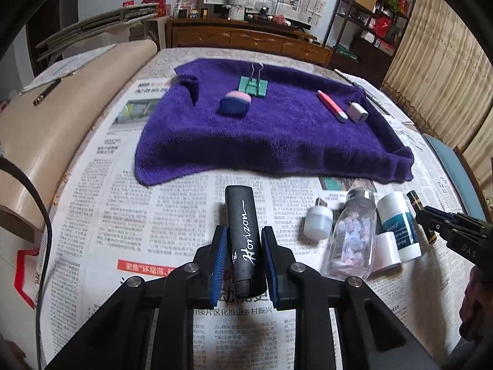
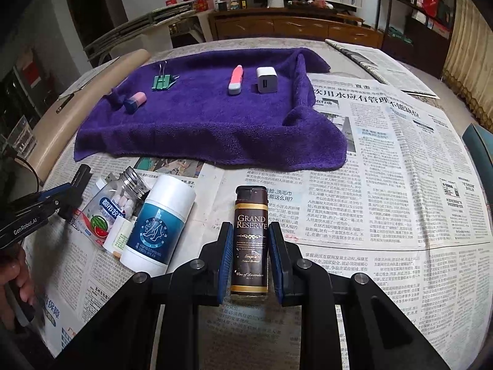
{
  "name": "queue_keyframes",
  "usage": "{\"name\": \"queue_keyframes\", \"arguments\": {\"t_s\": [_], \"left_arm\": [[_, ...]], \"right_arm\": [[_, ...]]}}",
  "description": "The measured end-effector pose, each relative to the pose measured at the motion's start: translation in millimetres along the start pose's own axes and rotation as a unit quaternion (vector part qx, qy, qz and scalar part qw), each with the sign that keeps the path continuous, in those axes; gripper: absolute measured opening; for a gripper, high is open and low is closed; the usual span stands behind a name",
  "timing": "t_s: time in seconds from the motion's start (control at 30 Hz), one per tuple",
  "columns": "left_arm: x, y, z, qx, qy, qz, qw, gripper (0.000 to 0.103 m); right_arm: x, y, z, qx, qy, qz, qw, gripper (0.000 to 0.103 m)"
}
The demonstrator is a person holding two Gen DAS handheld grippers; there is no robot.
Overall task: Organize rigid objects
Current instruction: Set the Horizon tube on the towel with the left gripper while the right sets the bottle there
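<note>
My left gripper [image 1: 244,237] is shut on a black lighter marked Horizon [image 1: 244,237], held over the newspaper in front of the purple towel [image 1: 262,129]. My right gripper [image 2: 250,234] is shut on a brown lighter marked Grand Reserve [image 2: 250,240]. On the towel [image 2: 200,123] lie a green binder clip [image 1: 253,85], a pink-and-blue eraser [image 1: 235,103], a pink pen-like stick [image 1: 332,105] and a white charger [image 1: 357,112]. They also show in the right wrist view: clip [image 2: 163,81], eraser [image 2: 135,101], stick [image 2: 236,80], charger [image 2: 266,79].
A cluster lies on the newspaper between the grippers: a clear candy bottle [image 2: 114,206], a white-and-teal tube [image 2: 160,225], a small white bottle [image 2: 118,236] and a small white jar [image 1: 318,222]. A beige chair back [image 1: 61,129] stands left. A folded newspaper [image 2: 379,61] lies far right.
</note>
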State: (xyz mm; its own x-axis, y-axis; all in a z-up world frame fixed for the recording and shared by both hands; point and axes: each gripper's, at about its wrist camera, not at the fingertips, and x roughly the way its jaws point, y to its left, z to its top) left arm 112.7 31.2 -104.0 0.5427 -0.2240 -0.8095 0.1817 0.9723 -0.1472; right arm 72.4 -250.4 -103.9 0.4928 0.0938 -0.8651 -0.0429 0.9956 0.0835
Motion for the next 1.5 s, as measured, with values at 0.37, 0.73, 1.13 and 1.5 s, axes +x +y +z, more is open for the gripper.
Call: {"name": "queue_keyframes", "arguments": {"t_s": [0.37,0.73,1.13,1.5], "left_arm": [[-15,-2,30,0.009,-0.015,-0.003,0.9998,0.022],[-7,2,81,0.015,-0.021,-0.003,0.9997,0.022],[50,22,116,0.002,0.029,0.015,0.9995,0.022],[82,20,118,0.012,0.059,0.034,0.9976,0.021]], "right_arm": [[-18,2,17,0.007,-0.019,0.016,1.000,0.023],[-15,11,59,0.011,-0.032,0.027,0.999,0.023],[28,12,127,-0.015,-0.013,0.021,1.000,0.023],[80,-1,129,-0.028,0.040,0.008,0.999,0.023]]}}
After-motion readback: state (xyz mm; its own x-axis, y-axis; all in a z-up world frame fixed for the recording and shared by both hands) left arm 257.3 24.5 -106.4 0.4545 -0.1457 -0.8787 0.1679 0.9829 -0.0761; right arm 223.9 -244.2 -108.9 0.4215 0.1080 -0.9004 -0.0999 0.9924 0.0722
